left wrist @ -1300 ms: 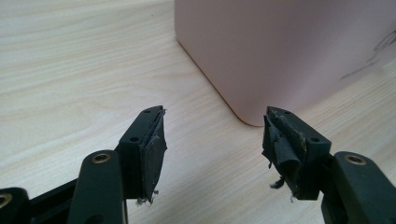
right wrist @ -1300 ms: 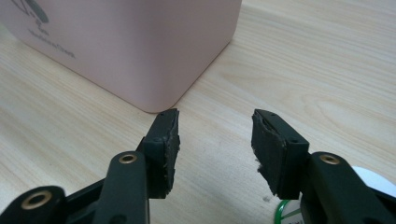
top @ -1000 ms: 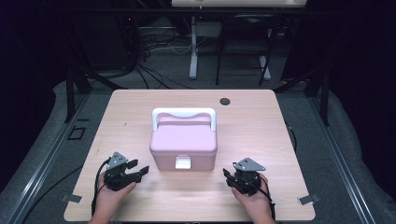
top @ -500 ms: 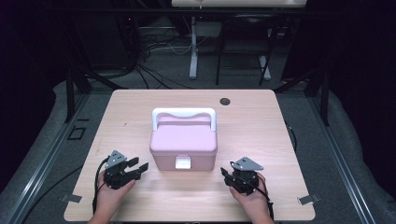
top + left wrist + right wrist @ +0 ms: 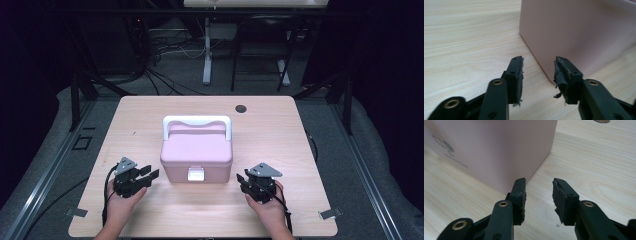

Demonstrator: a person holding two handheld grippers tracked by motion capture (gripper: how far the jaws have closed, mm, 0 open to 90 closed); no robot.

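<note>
Dark room, w/ cables and metal legs on the floor behind a light wood table. The table has a small dark hole near its far edge.

A pink box sits in the middle of the table. Its lid is down. It has a white handle at the back, lying over the lid, and a white latch on the front side, facing the person.

The left gripper sits at the box's front left corner, near it but not touching. A hand holds it from below. In the left gripper view the jaws have a gap between them and nothing is in it; the box corner is just past the tips. These jaws have just been closing a bit, on nothing.

The right gripper is at the box's front right corner, also near, not touching. The other hand holds it. In the right gripper view the jaws are apart w/ only bare wood between them, and the box's corner edge is just ahead, a little to the left. These jaws have just been closing too, w/ nothing in them.

Both grippers are low over the table, one on each side of the box's front, well apart from each other.
</note>
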